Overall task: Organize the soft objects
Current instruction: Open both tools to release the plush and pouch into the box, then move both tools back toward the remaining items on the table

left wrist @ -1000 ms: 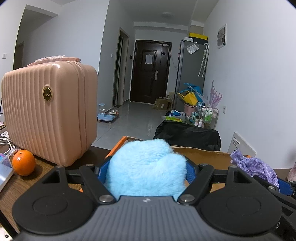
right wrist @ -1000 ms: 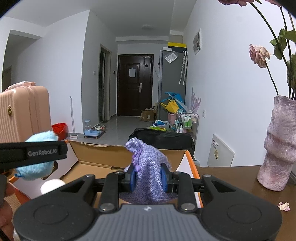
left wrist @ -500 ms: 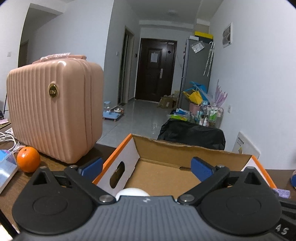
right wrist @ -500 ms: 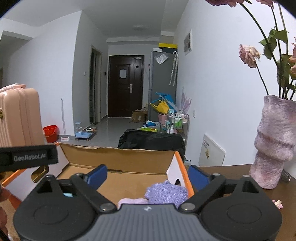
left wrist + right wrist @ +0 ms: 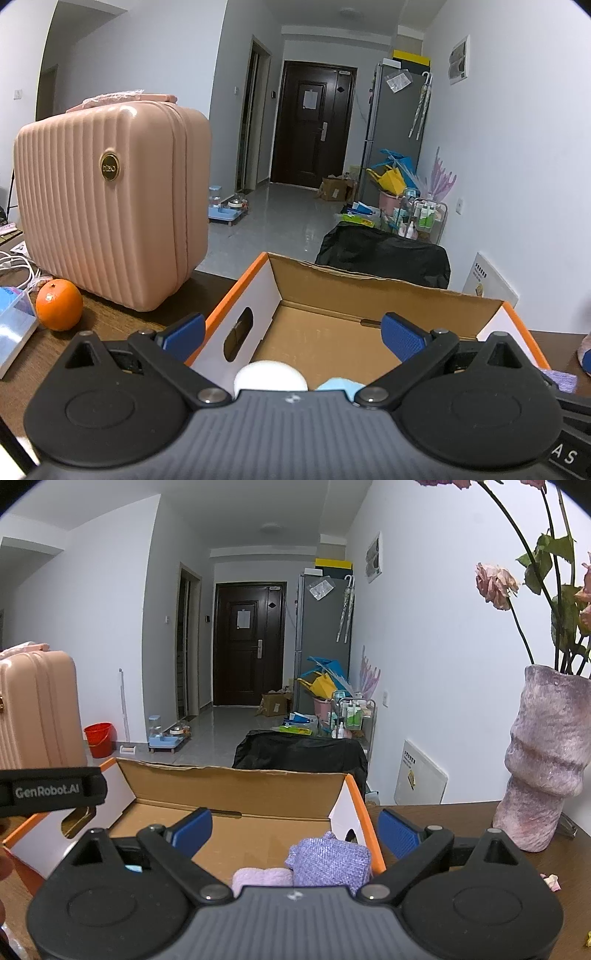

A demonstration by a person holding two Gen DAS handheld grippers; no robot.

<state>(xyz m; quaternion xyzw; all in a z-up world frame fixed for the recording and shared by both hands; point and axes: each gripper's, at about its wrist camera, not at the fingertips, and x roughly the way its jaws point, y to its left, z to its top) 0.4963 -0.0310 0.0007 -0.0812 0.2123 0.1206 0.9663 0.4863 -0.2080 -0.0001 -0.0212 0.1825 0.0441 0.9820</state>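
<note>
Both grippers stand fully spread and hold nothing. Left gripper (image 5: pixel 291 334) hangs over the cardboard box (image 5: pixel 388 291); below it lie a white ball (image 5: pixel 270 376) and blue plush (image 5: pixel 340 387). Right gripper (image 5: pixel 293 830) hangs over the box's right corner, above a purple pouch (image 5: pixel 328 860) and pink cloth (image 5: pixel 260 878). Visible soft items are boxed; any remainder is out of view.

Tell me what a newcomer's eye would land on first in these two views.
First comes the open cardboard box with orange edges, dead ahead on the dark table; inside lie a purple knit pouch, a pink cloth, a white ball and a blue plush. Next, the ribbed pink suitcase standing left of the box with an orange beside it, and the mottled vase of wilted roses on the right.
</note>
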